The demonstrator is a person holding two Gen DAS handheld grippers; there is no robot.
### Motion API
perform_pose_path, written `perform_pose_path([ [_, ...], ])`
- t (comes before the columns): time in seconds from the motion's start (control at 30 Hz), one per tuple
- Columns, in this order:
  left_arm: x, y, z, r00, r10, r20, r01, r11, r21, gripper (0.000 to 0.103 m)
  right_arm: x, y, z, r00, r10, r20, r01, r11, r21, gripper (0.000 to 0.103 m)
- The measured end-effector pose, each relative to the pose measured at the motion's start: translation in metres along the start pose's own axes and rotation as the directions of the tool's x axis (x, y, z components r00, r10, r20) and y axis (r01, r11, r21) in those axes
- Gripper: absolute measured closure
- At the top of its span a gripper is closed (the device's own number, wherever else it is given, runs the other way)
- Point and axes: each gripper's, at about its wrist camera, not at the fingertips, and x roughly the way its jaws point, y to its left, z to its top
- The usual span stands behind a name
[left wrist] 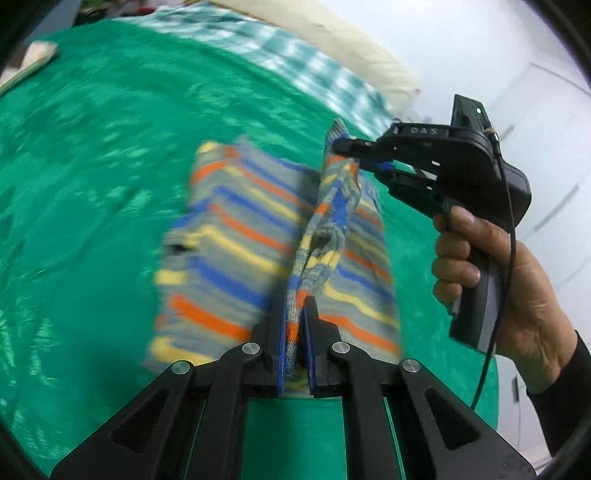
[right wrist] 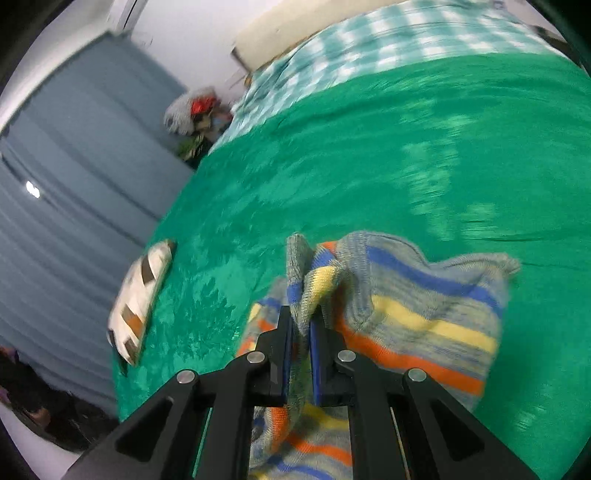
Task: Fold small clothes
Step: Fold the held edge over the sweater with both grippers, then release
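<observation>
A small knitted garment (left wrist: 236,236) with grey, blue, yellow and orange stripes lies on a green bedspread (left wrist: 92,155). My left gripper (left wrist: 298,314) is shut on a raised fold of its near edge. My right gripper (left wrist: 341,146) is shut on the far end of the same fold, and both hold that edge lifted above the rest of the garment. In the right wrist view my right gripper (right wrist: 301,325) pinches a bunched edge of the garment (right wrist: 417,314), which drapes to the right and below.
A teal-and-white checked cloth (left wrist: 295,55) and a cream pillow (left wrist: 332,33) lie at the far side of the bed. A folded white and brown item (right wrist: 142,299) sits near the bed's left edge. Blue curtains (right wrist: 74,166) hang beyond.
</observation>
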Motion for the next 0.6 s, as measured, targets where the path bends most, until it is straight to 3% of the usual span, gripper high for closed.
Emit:
perform_pose_path([
  [0.17,-0.005,0.027,-0.008,1.000,0.025,0.006,-0.025,0.997,-0.071,0.096,0.053,0.019,-0.005,0.999,-0.019,-0.046,0.020,1.000,0.014,0.094],
  [0.33,-0.006,0.035,-0.015,0.998,0.060,0.001,-0.060,0.996,-0.072,0.095,0.078,0.027,-0.015,0.998,0.022,-0.067,-0.022,1.000,0.003,0.094],
  [0.37,-0.004,0.035,-0.017,0.997,0.081,-0.012,-0.081,0.994,-0.071,0.088,0.081,0.029,-0.016,0.996,0.052,-0.073,-0.052,0.999,0.002,0.086],
  [0.4,-0.004,0.037,-0.017,0.996,0.090,-0.022,-0.091,0.992,-0.082,0.087,0.081,0.028,-0.017,0.992,0.092,-0.081,-0.091,0.996,0.017,0.083],
  [0.47,-0.008,0.042,-0.014,0.998,0.064,-0.024,-0.066,0.991,-0.112,0.085,0.072,0.027,-0.019,0.983,0.169,-0.065,-0.166,0.985,0.049,0.056],
  [0.53,-0.019,0.042,-0.012,0.997,0.070,-0.009,-0.071,0.992,-0.107,0.075,0.045,0.028,-0.022,0.973,0.230,-0.009,-0.230,0.973,0.025,0.054],
  [0.6,-0.037,0.039,-0.010,0.996,0.078,0.031,-0.076,0.994,-0.077,0.058,0.006,0.023,-0.027,0.970,0.238,0.052,-0.238,0.971,-0.002,0.054],
])
